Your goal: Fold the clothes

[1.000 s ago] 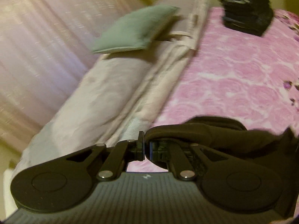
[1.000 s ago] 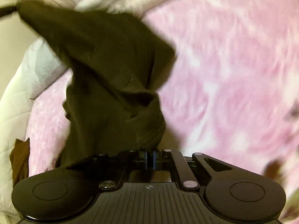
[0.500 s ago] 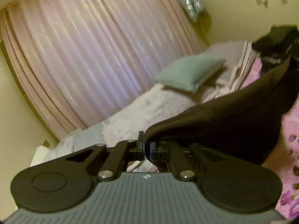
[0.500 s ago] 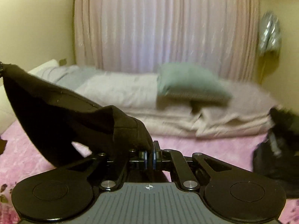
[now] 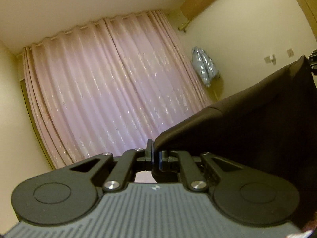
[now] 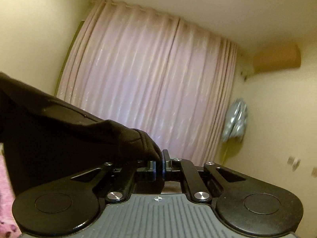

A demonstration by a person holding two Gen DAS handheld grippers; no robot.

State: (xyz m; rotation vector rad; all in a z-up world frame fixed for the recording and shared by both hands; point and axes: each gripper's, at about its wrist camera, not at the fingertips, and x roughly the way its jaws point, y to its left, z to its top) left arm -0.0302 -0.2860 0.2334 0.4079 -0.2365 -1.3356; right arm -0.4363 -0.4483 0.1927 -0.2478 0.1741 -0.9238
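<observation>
A dark brown garment (image 5: 247,127) hangs in the air, stretched between both grippers. In the left wrist view my left gripper (image 5: 156,158) is shut on one edge of it, and the cloth runs up and to the right, where the other gripper shows at the frame edge. In the right wrist view my right gripper (image 6: 158,163) is shut on a bunched edge of the same garment (image 6: 59,130), which spreads away to the left. Both grippers point level at the curtain. The lower part of the garment is out of sight.
A pink pleated curtain (image 5: 111,91) fills the far wall. A silver-blue item (image 5: 205,65) hangs on the yellow wall to the right of it. A sliver of the pink flowered bedspread (image 6: 5,194) shows at the lower left of the right wrist view.
Both grippers have lifted the dark garment off the bed. The views swung up from the bedspread, pillow and grey bedding to the curtain and ceiling. The garment now hangs stretched between them.
</observation>
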